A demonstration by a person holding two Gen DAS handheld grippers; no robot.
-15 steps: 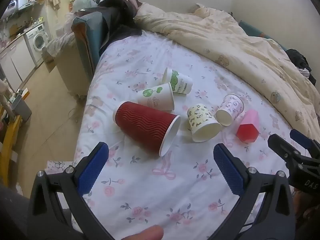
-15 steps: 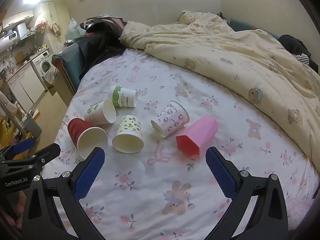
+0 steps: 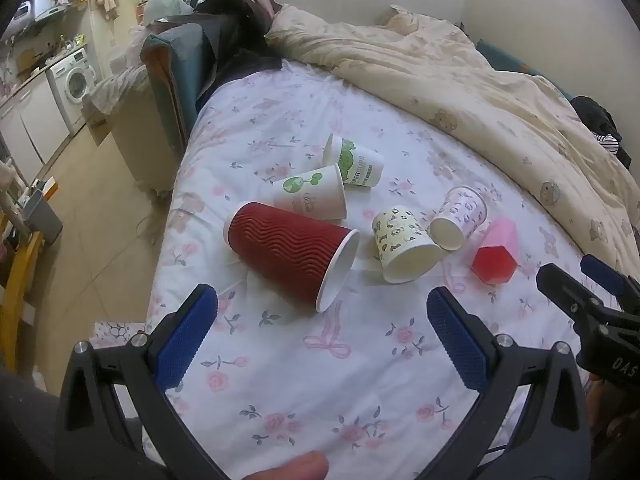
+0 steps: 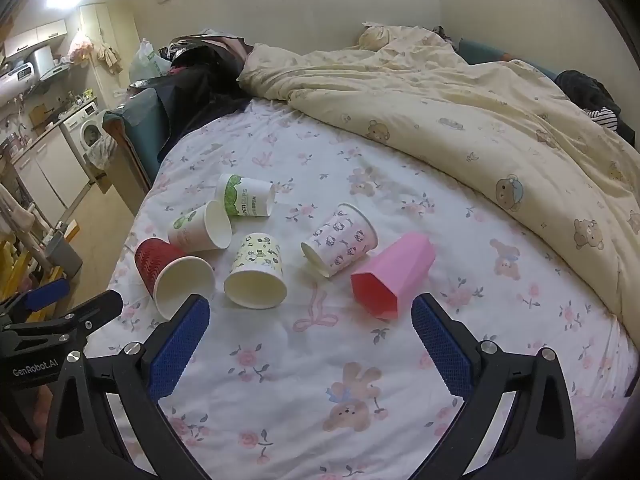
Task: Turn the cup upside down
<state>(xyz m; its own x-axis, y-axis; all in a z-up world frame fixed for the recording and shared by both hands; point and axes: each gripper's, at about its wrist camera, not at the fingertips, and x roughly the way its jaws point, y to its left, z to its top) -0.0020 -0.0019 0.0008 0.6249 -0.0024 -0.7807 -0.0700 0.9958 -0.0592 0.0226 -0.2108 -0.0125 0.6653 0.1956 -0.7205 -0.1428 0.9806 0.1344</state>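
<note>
Stage: approach, nothing grasped. Left tool (image 3: 322, 324) and right tool (image 4: 310, 334): both spread wide, empty, above the bed (image 4: 400, 360). Six cups lie on their sides; red ripple cup (image 3: 292, 256) nearest left, pink faceted cup (image 4: 394, 276) nearest right. Next, judged: close on one body, up-end it, rim down.

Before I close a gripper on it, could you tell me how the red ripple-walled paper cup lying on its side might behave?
The red ripple-walled paper cup lies on its side, so a nudge would probably roll it in a curve. It looks like empty paper, likely light and crushable near the open rim. The wavy ribs should help grip.
</note>
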